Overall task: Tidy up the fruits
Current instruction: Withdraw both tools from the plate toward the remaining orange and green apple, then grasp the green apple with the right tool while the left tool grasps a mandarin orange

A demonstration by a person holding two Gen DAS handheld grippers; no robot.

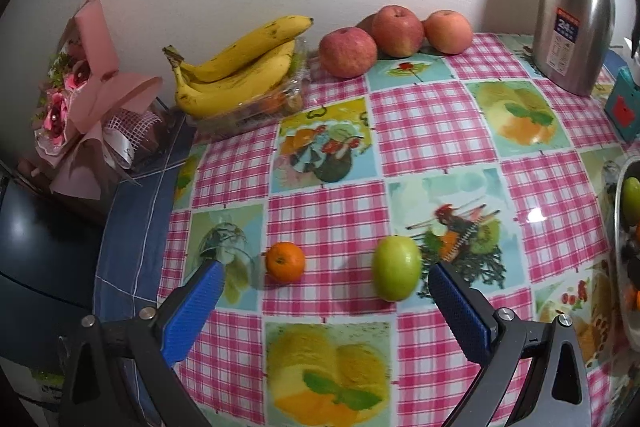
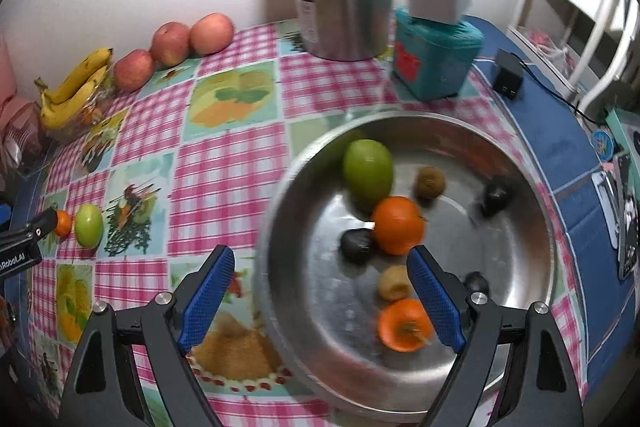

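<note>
Right tool [image 2: 322, 291] open over metal bowl [image 2: 532, 195] w/ oranges, green fruit [image 2: 368, 169].

We read "24" on the blue and red label of the steel flask [image 1: 572, 11], standing far beyond the left jaws and to their right; its smaller print is illegible. Left of the right jaws, the other gripper's black body [image 2: 18, 255] bears white lettering ending "nRobot.AI".
</note>
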